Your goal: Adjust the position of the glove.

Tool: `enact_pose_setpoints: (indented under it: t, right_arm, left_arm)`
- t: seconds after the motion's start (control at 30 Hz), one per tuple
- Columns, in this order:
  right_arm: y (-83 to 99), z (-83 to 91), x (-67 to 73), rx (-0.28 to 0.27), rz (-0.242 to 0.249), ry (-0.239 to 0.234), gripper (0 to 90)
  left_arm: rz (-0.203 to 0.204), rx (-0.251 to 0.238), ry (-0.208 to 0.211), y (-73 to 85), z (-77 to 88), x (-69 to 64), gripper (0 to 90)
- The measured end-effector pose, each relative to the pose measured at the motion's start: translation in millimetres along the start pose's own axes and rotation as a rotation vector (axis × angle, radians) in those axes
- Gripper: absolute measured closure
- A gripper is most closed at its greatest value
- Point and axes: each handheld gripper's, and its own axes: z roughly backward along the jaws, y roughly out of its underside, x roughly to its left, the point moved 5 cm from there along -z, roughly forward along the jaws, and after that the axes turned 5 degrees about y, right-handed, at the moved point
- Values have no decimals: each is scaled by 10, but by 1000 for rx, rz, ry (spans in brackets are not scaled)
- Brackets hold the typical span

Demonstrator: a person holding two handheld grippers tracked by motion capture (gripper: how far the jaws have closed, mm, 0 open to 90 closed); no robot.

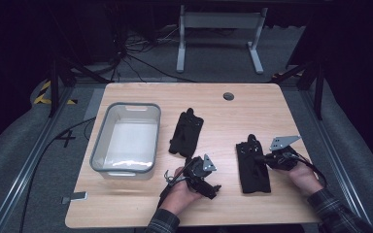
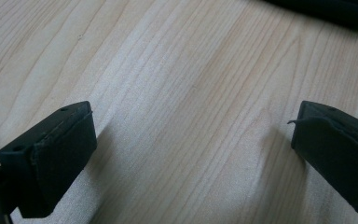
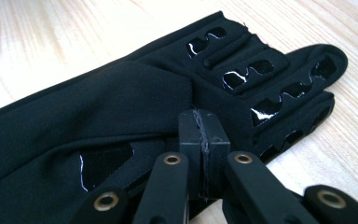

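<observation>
The right gripper (image 3: 201,140) has its jaws pressed together, and they seem to pinch a fold of the near glove (image 1: 252,165); in the right gripper view the fabric bunches just ahead of the closed tips, with the glove's shiny-patched fingers spreading beyond them. Whether cloth is truly caught between the pads I cannot quite tell. The left gripper (image 2: 193,154) stands wide open with nothing between its pads (image 2: 60,158), only bare table (image 2: 177,93), and a dark edge of cloth lies well ahead of them. The second glove (image 1: 186,132) lies just beyond that gripper, with the bin (image 1: 125,138) past it to one side. I'd judge the step in hand is picking up the near glove. Next, a lift would show whether the pinch holds, then a carry over the bin's rim
</observation>
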Motion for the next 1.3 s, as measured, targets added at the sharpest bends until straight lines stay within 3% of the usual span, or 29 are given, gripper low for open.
enact_pose_setpoints:
  t: [0.27,0.43,0.6,0.8,0.93,1.13,1.23,1.3]
  right_arm:
    - [178,163,111,3,7,-55,898]
    - [195,195,134,4,20,-58,890]
    - [177,289,96,-54,-11,-36,746]
    - [331,438,-40,-104,-105,47,454]
    - [528,428,-101,-52,-134,89,277]
    - [647,440,-113,-44,-141,117,194]
    - [698,444,-115,-47,-143,127,156]
    - [710,447,-122,-58,-150,130,155]
  left_arm:
    - [3,1,0,2,0,-6,1]
    - [8,13,-2,-4,2,-8,0]
    - [7,21,-9,-24,11,-5,20]
    - [39,23,-28,-45,68,10,188]
    - [64,38,-54,-77,115,39,363]
    - [75,36,-89,-202,187,162,652]
    - [124,49,-141,-287,247,294,839]
    - [148,41,-162,-320,272,364,895]
